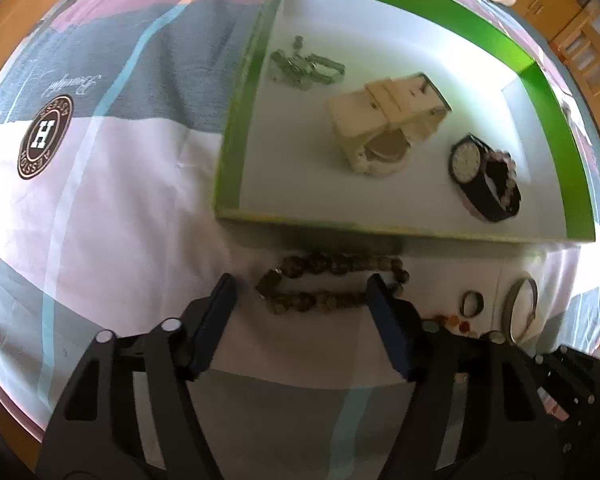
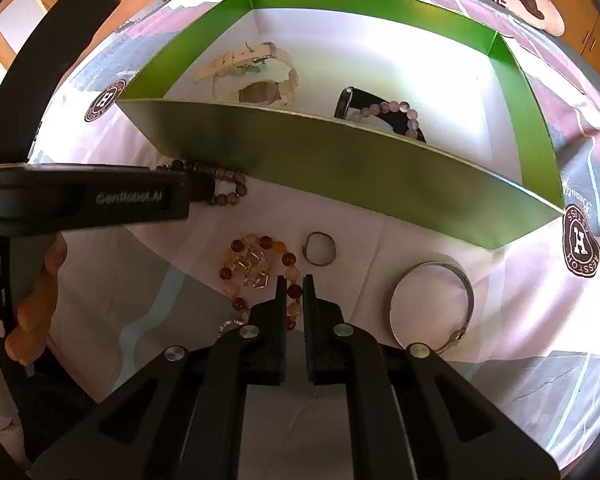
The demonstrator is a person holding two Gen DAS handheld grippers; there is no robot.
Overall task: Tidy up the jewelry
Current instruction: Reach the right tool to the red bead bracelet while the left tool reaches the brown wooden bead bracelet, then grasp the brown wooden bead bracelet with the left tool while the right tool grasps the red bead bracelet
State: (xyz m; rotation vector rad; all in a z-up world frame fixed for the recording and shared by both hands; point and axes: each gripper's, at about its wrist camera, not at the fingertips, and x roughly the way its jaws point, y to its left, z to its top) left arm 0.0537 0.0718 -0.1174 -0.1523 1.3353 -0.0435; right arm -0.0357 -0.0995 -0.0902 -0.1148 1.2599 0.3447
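Note:
A green box [image 1: 380,236] with a white floor holds a cream watch [image 1: 384,120], a black watch with a pink bead bracelet [image 1: 484,176] and a small silver piece [image 1: 304,66]. A brown bead bracelet [image 1: 328,284] lies on the cloth in front of the box, between the fingers of my open left gripper [image 1: 300,292]. My right gripper [image 2: 296,288] is nearly shut over an amber bead bracelet [image 2: 256,268]; whether it grips the beads I cannot tell. A small ring [image 2: 320,248] and a silver bangle [image 2: 432,304] lie beside it.
The box [image 2: 340,160] stands on a bed cloth with pink, grey and white patches and round H logos [image 1: 44,136]. The left gripper body [image 2: 92,200] reaches in from the left in the right wrist view. Wooden furniture lies beyond the bed.

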